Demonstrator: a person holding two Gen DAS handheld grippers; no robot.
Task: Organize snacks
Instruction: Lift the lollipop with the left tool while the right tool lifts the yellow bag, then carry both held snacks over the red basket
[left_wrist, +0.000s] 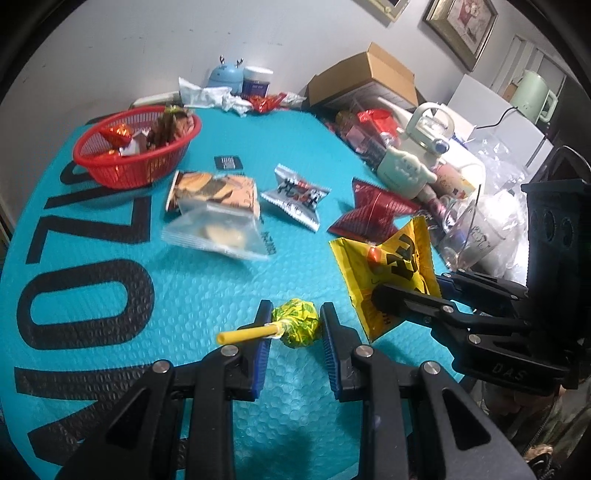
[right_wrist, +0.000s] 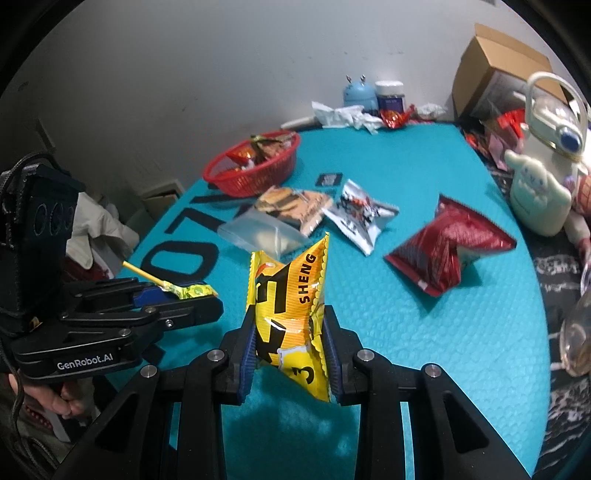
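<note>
My left gripper (left_wrist: 295, 321) is shut on a green-wrapped lollipop (left_wrist: 297, 323) with a yellow stick, held above the teal mat. My right gripper (right_wrist: 288, 339) is shut on a yellow snack packet (right_wrist: 291, 314) and holds it upright above the mat; the packet also shows in the left wrist view (left_wrist: 384, 266). A red basket (left_wrist: 136, 147) with several snacks stands at the far left. On the mat lie a clear packet (left_wrist: 218, 232), a brown biscuit packet (left_wrist: 214, 192), a silver packet (left_wrist: 295, 195) and a red packet (left_wrist: 369, 214).
The teal bubble mat (left_wrist: 207, 295) covers the table. A cream kettle-shaped jug (left_wrist: 417, 151), a cardboard box (left_wrist: 369, 77), jars and crumpled wrappers (left_wrist: 229, 96) crowd the back and right edges. A glass (right_wrist: 576, 332) stands at the right edge.
</note>
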